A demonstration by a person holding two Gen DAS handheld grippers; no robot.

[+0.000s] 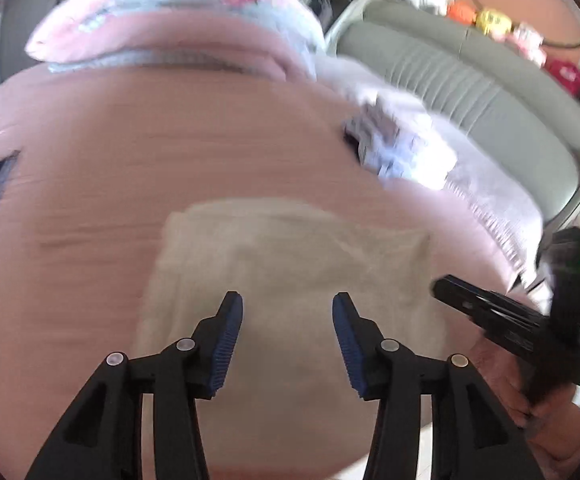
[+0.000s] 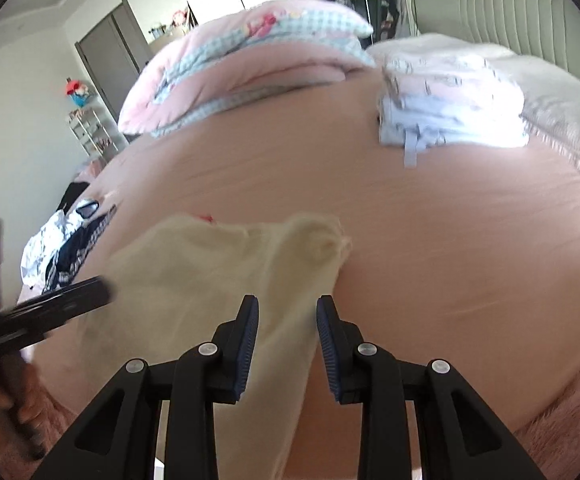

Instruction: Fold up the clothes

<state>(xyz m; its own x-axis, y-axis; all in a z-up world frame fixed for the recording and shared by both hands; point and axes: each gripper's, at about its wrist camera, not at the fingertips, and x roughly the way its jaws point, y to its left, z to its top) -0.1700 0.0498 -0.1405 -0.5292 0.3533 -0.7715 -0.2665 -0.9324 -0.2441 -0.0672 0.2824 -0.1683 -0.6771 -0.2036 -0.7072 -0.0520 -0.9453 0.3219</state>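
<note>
Cream cloth (image 1: 290,264), soft and lightly creased, lies folded flat on the pink bed sheet (image 1: 129,160) in front of a stack of folded clothes (image 2: 450,100). Left tool (image 1: 287,344) hovers open above it; right tool (image 2: 287,344) stands open too, nothing pinched.

No words, numbers or signs can be read in either view. The folded clothes (image 2: 450,100) far on the bed have small marks, but they are too blurry to tell. The pillow (image 2: 249,56) has a red and pink picture, and no letters show on it.
</note>
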